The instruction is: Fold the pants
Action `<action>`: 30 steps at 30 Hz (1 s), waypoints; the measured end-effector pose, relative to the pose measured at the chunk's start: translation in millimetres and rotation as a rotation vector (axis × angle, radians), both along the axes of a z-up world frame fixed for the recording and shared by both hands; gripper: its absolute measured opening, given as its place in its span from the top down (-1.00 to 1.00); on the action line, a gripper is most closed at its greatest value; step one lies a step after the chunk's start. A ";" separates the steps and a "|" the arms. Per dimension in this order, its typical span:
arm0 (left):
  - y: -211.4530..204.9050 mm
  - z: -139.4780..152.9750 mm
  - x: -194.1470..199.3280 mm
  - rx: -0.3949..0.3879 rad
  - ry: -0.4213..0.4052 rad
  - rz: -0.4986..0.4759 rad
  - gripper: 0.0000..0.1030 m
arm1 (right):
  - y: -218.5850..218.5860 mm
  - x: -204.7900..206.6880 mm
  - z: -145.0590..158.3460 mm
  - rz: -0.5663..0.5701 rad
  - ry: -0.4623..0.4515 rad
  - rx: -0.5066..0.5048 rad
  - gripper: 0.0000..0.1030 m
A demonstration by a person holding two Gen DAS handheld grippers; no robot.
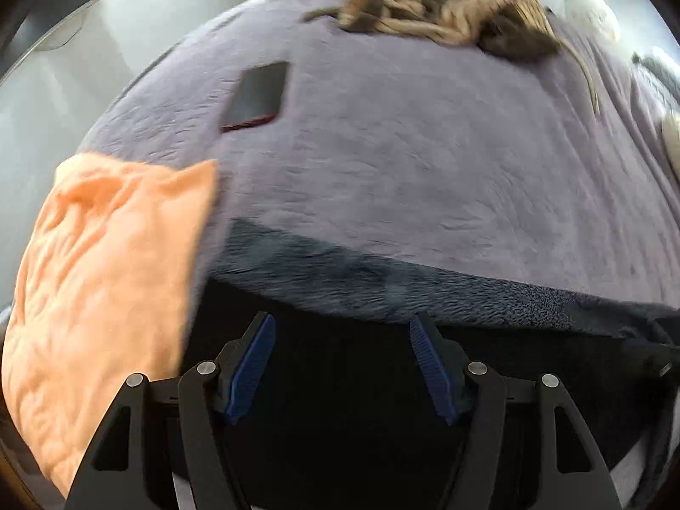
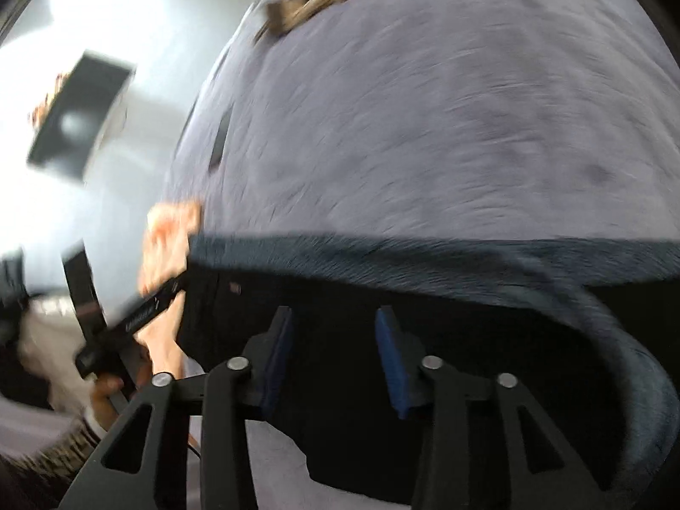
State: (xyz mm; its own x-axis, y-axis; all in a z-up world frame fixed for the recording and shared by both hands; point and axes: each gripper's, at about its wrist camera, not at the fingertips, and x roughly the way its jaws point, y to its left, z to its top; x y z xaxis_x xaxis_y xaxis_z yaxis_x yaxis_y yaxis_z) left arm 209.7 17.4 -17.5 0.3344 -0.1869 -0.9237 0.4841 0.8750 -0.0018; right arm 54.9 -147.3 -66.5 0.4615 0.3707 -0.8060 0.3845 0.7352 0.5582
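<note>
Pants (image 1: 382, 297), dark fleece, lie on bed (image 1: 425, 161) right in front of both claws, top edge folded over. Left claw (image 1: 342, 365) released, jaws wide apart over dark fabric, gripping nothing. Right claw (image 2: 335, 357) also released, above pants. Orange cloth (image 1: 110, 280) just left of pants. Phone (image 1: 257, 93) & brown garment (image 1: 433, 12) farther back on bed. Both views blurry.

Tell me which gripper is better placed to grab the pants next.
Right, marginally. The right gripper is open over the pants, whose raised fold curls close beside it. The left gripper is open too, but the edge lies flat ahead.
</note>
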 end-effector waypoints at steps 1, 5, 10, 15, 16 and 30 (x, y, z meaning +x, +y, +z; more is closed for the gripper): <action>-7.3 -4.8 1.0 -0.003 0.007 -0.001 -0.31 | 10.3 13.3 -3.7 0.026 0.018 -0.030 0.20; -20.5 -28.0 11.4 0.033 0.025 0.020 -0.31 | 28.7 40.2 -29.4 0.049 0.073 -0.121 0.24; -14.5 -21.1 10.1 0.053 0.025 -0.007 -0.31 | 10.0 49.2 -34.5 -0.039 0.149 -0.324 0.22; -4.2 -5.8 -13.0 0.048 0.036 -0.077 -0.31 | -27.5 -2.1 -4.0 -0.189 0.112 -0.181 -0.02; -6.2 -3.9 -23.3 0.048 0.035 -0.099 -0.31 | -30.1 -19.6 4.4 -0.207 0.098 -0.164 -0.05; -150.8 4.9 -210.8 -0.035 0.207 -0.551 -0.31 | -60.2 -293.8 22.2 -0.571 0.166 -0.030 -0.09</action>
